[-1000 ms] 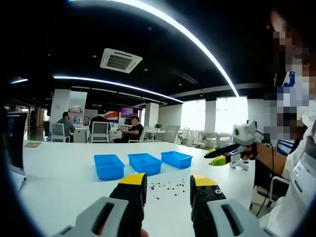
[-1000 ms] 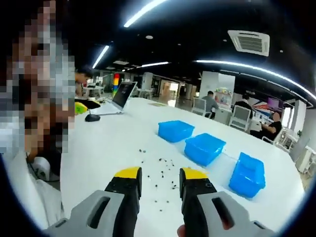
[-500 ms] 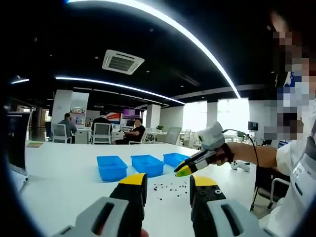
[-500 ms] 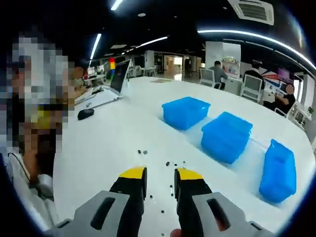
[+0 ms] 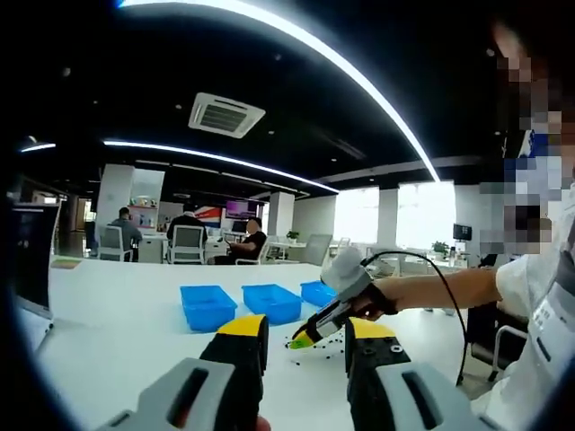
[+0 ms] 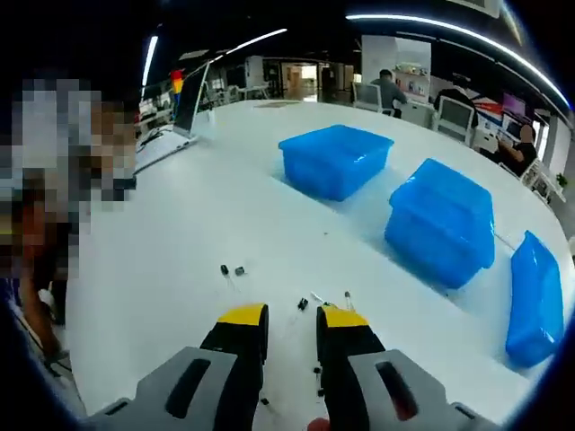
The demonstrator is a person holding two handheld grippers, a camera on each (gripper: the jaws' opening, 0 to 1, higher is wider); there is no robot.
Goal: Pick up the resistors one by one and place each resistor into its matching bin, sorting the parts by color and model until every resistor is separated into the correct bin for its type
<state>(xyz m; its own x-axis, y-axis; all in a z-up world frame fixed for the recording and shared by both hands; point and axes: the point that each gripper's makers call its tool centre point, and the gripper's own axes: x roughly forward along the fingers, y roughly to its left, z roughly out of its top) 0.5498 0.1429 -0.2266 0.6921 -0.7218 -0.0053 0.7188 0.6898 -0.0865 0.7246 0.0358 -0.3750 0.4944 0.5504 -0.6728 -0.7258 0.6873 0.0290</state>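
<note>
Several small dark resistors lie loose on the white table (image 6: 180,233). One resistor (image 6: 303,304) sits just ahead of my right gripper (image 6: 292,316), whose yellow-tipped jaws stand open a narrow way, low over the table, with nothing between them. Two more resistors (image 6: 232,269) lie a little further left. Three blue bins stand in a row beyond: near bin (image 6: 334,157), middle bin (image 6: 445,220), far bin (image 6: 535,296). My left gripper (image 5: 305,328) is open and holds nothing. In the left gripper view the right gripper (image 5: 305,337) reaches in from the right, tip down near the table, before the bins (image 5: 271,301).
An open laptop (image 6: 193,99) stands at the table's far left end. A person's arm (image 5: 431,287) carries the right gripper, a cable looping off it. Other people sit at desks (image 5: 247,242) in the background. Bare white table lies left of the resistors.
The right gripper has swung in and down toward the scattered resistors, and its jaws have narrowed. The left gripper has stayed nearly still.
</note>
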